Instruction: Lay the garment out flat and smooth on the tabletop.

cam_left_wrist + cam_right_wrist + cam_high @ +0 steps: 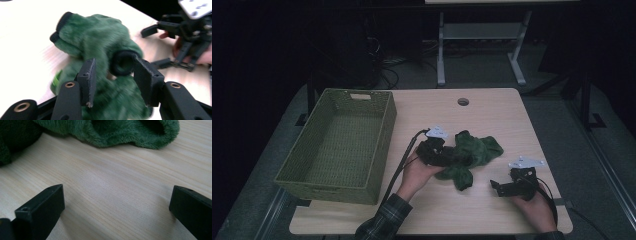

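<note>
A dark green fleece garment (473,151) with black-trimmed cuffs lies crumpled on the light wooden table (502,110), right of centre. My left gripper (446,157) sits at the garment's left edge. In the left gripper view the left gripper (113,72) is open; the garment (97,40) bulges up behind the gap and neither pad presses on it. My right gripper (495,186) rests low near the front right, pointing left toward the garment (117,130). The right gripper (117,195) stands wide open over bare wood, and it shows again (155,47) beyond the cloth.
A green woven basket (384,131) stands on the left part of the table, apart from the garment. A round cable hole (463,101) is near the table's far edge. Desk legs and cables stand in the dark behind the table.
</note>
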Action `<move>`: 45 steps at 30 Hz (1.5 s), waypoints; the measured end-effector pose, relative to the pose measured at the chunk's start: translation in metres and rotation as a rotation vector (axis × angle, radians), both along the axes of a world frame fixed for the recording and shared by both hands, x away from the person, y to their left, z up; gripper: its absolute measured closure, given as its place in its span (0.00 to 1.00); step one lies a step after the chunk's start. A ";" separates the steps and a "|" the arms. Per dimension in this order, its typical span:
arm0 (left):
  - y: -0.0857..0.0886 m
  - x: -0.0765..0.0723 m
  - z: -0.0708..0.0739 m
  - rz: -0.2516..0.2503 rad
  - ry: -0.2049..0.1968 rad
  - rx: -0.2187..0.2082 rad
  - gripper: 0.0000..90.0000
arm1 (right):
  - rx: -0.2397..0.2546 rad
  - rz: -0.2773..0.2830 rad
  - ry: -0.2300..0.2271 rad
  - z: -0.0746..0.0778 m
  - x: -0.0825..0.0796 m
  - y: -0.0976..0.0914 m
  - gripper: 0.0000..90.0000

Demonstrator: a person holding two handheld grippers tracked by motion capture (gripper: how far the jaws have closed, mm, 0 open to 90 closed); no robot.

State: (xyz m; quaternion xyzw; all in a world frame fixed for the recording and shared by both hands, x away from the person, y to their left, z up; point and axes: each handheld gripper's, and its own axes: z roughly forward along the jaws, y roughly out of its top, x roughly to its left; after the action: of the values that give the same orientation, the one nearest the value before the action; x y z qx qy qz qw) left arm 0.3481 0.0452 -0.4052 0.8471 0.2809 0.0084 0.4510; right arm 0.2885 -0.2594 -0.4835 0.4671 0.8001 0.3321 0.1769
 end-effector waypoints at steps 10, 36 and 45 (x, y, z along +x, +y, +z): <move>0.009 -0.031 -0.013 -0.044 0.003 0.026 0.67 | -0.014 -0.009 0.014 0.006 -0.004 0.000 0.15; 0.002 -0.024 -0.058 -0.054 -0.081 0.167 0.72 | 0.157 0.246 0.055 0.025 -0.021 0.057 0.33; 0.002 -0.020 -0.064 -0.055 -0.049 0.150 0.94 | 0.185 0.252 0.093 0.021 -0.014 0.071 0.56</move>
State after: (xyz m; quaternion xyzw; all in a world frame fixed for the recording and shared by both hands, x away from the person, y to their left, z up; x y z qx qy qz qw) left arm 0.3283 0.0474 -0.4695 0.8855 0.2450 0.0377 0.3931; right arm 0.2748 -0.1887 -0.4626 0.3923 0.8257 0.4019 0.0527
